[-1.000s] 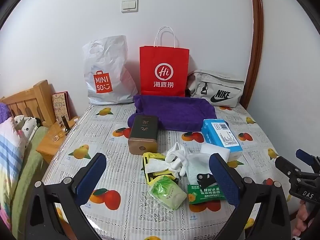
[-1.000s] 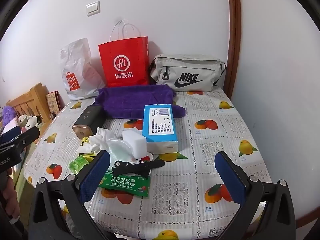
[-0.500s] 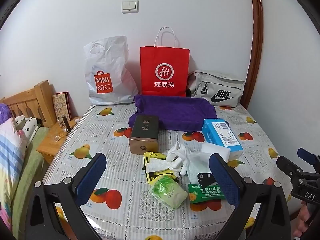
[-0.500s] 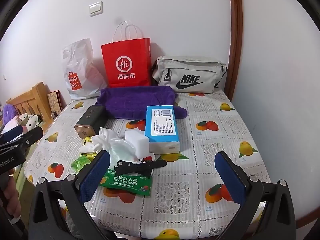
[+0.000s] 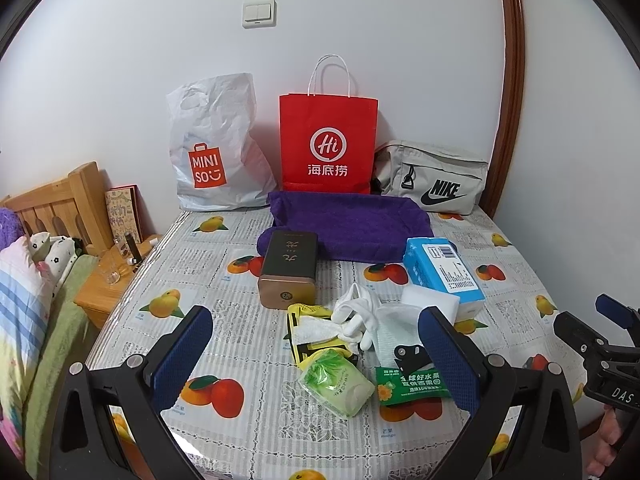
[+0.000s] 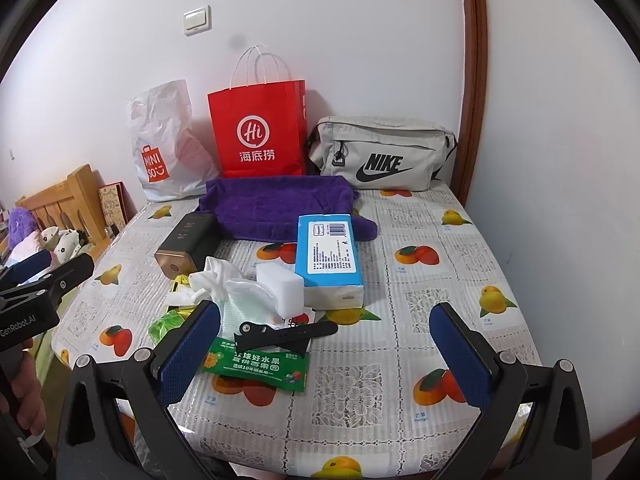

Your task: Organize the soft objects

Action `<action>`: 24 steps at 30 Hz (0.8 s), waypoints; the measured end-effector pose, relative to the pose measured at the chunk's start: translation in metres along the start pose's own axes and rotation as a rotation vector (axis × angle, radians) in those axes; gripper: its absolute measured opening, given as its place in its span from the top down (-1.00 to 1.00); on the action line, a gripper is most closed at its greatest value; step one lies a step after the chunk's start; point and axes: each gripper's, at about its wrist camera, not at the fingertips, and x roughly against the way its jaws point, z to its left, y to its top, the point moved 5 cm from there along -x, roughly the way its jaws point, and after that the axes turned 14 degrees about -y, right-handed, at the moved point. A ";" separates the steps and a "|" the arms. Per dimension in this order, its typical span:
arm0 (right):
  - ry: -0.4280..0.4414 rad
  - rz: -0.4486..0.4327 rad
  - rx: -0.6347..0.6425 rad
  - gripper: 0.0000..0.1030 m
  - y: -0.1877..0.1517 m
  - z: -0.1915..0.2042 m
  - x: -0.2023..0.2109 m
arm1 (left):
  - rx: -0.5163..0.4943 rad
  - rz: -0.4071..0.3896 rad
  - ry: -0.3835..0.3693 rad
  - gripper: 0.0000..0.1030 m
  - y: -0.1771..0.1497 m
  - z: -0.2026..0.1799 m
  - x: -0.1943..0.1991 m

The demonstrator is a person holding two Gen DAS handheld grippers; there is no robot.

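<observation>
Jaws wide apart on both my left gripper point(image 5: 316, 364) and right gripper point(image 6: 324, 354), I judge the limp white gloves point(image 5: 356, 314) mid-desk point(image 5: 240, 288) best pinched at a bunched fold.

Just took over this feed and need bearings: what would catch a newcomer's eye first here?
The bright red paper bag with white handles stands against the back wall, between a white crinkled plastic bag and a grey fabric waist bag. A folded purple towel lies before it; nearer, a jumble around a light blue tissue pack on the fruit-print tablecloth.
</observation>
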 end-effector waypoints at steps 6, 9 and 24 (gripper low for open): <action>0.001 -0.002 0.003 -1.00 0.001 0.000 0.002 | -0.001 0.001 0.004 -1.00 0.000 0.000 0.001; 0.001 -0.005 0.003 -1.00 0.000 0.000 0.004 | -0.003 0.002 0.004 -1.00 0.000 0.000 0.001; -0.001 -0.018 0.010 -1.00 0.002 0.003 0.009 | -0.004 0.001 0.004 -1.00 -0.001 0.001 0.002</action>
